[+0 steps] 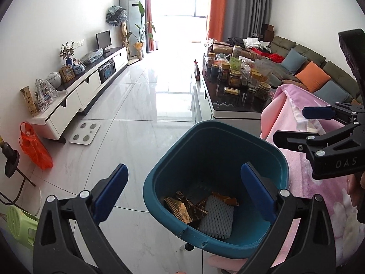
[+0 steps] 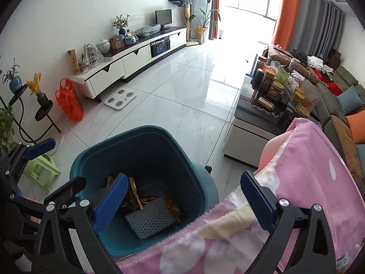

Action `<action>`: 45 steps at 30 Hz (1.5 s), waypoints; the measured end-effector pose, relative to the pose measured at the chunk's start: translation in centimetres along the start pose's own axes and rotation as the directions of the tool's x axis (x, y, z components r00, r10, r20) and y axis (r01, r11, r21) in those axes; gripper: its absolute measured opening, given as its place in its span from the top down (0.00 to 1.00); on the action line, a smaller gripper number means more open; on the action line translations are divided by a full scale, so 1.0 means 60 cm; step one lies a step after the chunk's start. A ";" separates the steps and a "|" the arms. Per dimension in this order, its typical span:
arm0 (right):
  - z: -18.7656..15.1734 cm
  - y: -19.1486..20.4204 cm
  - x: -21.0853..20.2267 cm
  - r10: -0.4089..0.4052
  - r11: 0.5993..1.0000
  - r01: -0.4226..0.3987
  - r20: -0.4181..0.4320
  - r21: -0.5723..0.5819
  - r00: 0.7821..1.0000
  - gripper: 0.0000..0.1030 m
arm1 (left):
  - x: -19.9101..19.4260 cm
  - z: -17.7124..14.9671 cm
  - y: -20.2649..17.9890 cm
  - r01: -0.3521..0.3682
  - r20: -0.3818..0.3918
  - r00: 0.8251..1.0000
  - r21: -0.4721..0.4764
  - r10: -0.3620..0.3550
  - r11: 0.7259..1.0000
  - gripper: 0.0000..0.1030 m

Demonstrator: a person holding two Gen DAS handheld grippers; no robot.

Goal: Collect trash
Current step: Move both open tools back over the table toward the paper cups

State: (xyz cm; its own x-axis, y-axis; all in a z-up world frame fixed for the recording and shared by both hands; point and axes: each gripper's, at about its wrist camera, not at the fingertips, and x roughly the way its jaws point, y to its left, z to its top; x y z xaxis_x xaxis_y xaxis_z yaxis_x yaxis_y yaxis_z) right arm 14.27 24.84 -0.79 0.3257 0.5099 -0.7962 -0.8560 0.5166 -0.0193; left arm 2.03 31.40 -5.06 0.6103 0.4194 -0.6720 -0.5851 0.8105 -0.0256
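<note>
I'm holding both tools spread wide and empty, left tool hanging right over the bin, right tool straddling bin rim and pink blanket, wrappers and foam pad lying inside below.

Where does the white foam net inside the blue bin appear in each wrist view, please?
Left wrist view: the white foam net lies low and right of centre, on the blue bin floor beside gold wrappers.
Right wrist view: it lies low and left of centre, in the same bin.
Shared landmark: the orange bag near the TV cabinet.
</note>
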 end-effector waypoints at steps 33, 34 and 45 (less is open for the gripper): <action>-0.338 -0.197 -0.358 -0.428 0.839 0.286 0.235 0.463 0.873 0.07 | -0.236 -0.022 -0.346 0.327 0.183 0.905 0.276 -0.384 0.904 0.05; -0.352 -0.197 -0.362 -0.447 0.827 0.305 0.223 0.473 0.866 0.07 | -0.241 -0.028 -0.360 0.345 0.177 0.897 0.290 -0.404 0.893 0.05; -0.493 -0.229 -0.422 -0.569 0.704 0.401 0.128 0.586 0.812 0.07 | -0.280 -0.073 -0.473 0.501 0.098 0.810 0.398 -0.579 0.768 0.05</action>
State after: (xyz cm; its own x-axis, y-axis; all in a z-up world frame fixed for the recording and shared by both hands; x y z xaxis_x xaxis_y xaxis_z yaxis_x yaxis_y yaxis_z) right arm 5.92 -15.51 1.72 0.8030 0.2082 -0.5585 -0.2368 0.9713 0.0216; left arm 6.05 -0.46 3.72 0.8851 -0.0895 -0.4568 0.0687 0.9957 -0.0620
